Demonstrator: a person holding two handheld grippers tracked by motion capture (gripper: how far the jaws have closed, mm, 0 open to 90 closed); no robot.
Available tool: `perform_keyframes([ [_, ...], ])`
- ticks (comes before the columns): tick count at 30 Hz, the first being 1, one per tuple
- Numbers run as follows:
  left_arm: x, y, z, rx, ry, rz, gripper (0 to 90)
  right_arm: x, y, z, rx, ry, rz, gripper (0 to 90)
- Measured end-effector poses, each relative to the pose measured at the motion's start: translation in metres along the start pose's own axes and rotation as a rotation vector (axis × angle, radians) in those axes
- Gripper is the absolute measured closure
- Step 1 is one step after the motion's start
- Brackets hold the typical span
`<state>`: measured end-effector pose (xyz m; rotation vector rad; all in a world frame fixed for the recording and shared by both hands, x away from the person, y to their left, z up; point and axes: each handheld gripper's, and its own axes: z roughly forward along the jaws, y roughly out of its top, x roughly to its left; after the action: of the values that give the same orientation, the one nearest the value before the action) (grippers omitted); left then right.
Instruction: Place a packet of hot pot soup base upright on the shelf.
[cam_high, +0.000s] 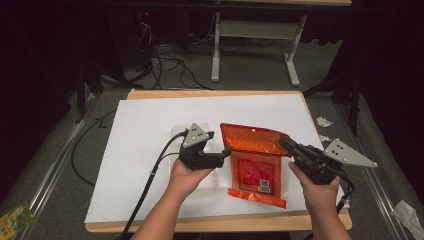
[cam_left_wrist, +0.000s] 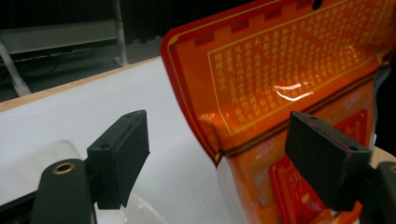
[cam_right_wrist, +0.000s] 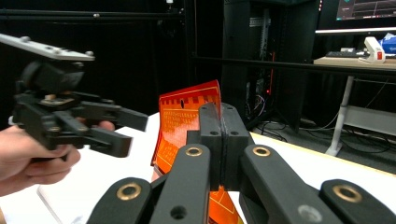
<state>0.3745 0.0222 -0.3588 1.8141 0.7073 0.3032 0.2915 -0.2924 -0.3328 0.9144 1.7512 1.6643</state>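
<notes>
My right claw (cam_high: 286, 142) is clamped on the upper right corner of an orange foil pouch (cam_high: 255, 170), lifting its top flap off the white sheet that covers the tabletop (cam_high: 150, 120). The pouch's lower half lies flat between my two hands. In the right claw's own view the jaws stand pressed together with the orange film (cam_right_wrist: 184, 126) pinched between them. My left claw (cam_high: 226, 152) is released, jaws spread wide, hovering just beside the pouch's left edge at the fold. A clear plastic tray (cam_left_wrist: 42, 163) sits under that hand. I judge this the opening step: one side held, the other not yet gripped. Next, my left claw must slide over the flap's left edge and close, without creasing the film.
</notes>
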Motion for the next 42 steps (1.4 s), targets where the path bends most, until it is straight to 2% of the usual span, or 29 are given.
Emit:
perform_keyframes([
  [2, 0.002, 0.002, 0.009, 0.007, -0.004, -0.006, 21.3, 0.000, 0.000, 0.000, -0.001, 0.003, 0.003, 90.0],
  [5, 0.007, 0.001, 0.020, 0.021, -0.026, -0.042, 20.2, 0.000, 0.000, -0.001, -0.003, 0.005, 0.003, 90.0],
  [8, 0.011, -0.001, 0.028, 0.023, -0.102, -0.091, 23.2, -0.001, -0.001, -0.001, -0.003, 0.006, 0.009, 90.0],
  [10, 0.008, -0.002, 0.029, 0.009, -0.138, -0.097, 31.8, -0.002, -0.002, -0.001, -0.004, 0.001, 0.015, 90.0],
  [12, 0.006, -0.002, 0.029, 0.004, -0.123, -0.095, 40.0, -0.004, -0.003, -0.002, -0.003, -0.004, 0.018, 90.0],
  [14, 0.006, -0.004, 0.024, -0.025, -0.106, -0.114, 55.1, -0.007, -0.005, -0.004, -0.002, -0.014, 0.029, 90.0],
  [15, 0.005, -0.005, 0.022, -0.035, -0.113, -0.110, 61.0, -0.010, -0.006, -0.005, -0.006, -0.017, 0.031, 90.0],
  [19, -0.007, -0.006, 0.014, -0.074, -0.125, -0.046, 86.4, -0.016, -0.013, -0.012, 0.016, -0.042, 0.055, 90.0],
  [22, -0.016, -0.007, 0.011, -0.090, -0.119, 0.006, 89.8, -0.020, -0.017, -0.017, 0.028, -0.053, 0.060, 90.0],
  [27, -0.024, -0.010, 0.006, -0.109, -0.127, 0.038, 90.0, -0.023, -0.020, -0.027, 0.032, -0.061, 0.062, 90.0],
  [31, -0.028, -0.010, 0.005, -0.115, -0.130, 0.053, 90.0, -0.028, -0.022, -0.034, 0.059, -0.030, 0.064, 75.3],
  [34, -0.029, -0.010, 0.004, -0.112, -0.130, 0.062, 90.0, -0.032, -0.029, -0.035, 0.090, 0.014, 0.094, 55.2],
  [38, -0.030, -0.010, 0.003, -0.110, -0.128, 0.070, 90.0, -0.038, -0.041, -0.028, 0.142, 0.066, 0.142, 33.8],
  [40, -0.031, -0.010, 0.003, -0.110, -0.128, 0.071, 90.0, -0.041, -0.049, -0.022, 0.175, 0.098, 0.167, 27.0],
  [42, -0.031, -0.010, 0.003, -0.110, -0.128, 0.071, 90.0, -0.043, -0.054, -0.019, 0.190, 0.111, 0.175, 25.7],
])
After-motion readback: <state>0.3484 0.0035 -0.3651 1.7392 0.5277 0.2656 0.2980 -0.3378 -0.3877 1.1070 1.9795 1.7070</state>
